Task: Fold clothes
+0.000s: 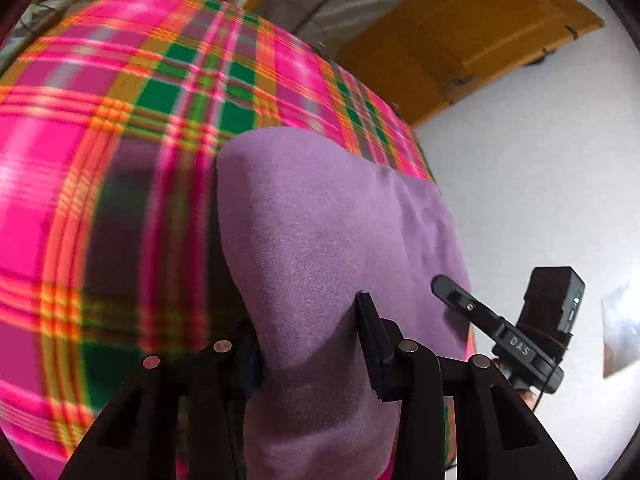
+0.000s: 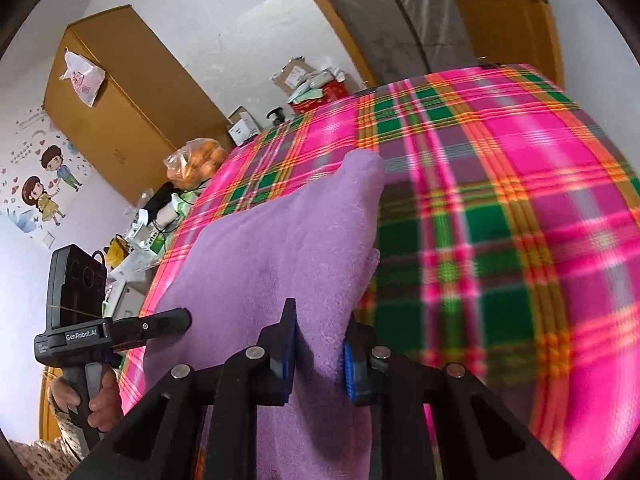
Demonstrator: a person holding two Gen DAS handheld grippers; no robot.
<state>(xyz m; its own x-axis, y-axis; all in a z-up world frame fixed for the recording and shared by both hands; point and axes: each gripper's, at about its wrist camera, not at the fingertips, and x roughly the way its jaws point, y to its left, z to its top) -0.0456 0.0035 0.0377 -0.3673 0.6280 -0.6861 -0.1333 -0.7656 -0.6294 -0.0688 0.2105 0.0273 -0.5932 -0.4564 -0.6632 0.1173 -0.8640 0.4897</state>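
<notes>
Both grippers point down at a slant toward a bed covered with a pink and green checked blanket (image 1: 120, 128). A purple cloth (image 1: 320, 240) lies over the blanket and rises up into both grippers, filling the lower middle of each frame.

The left gripper (image 1: 310, 344) has a thick fold of the purple cloth between its two fingers. The jaws stand rather wide, but the cloth fills the gap and the pads press on it from both sides. In the right wrist view, this gripper appears at the lower left, and a hand (image 2: 100, 396) wraps around its handle with the fingers curled, a patterned sleeve below it.

The right gripper (image 2: 320, 356) has its jaws much closer together, and they pinch a thinner fold of the same cloth between the blue pads. In the left wrist view, it shows at the lower right of the frame, beside the edge of the cloth.

A brown wardrobe (image 2: 116, 92) stands in the upper left of the right wrist view.
</notes>
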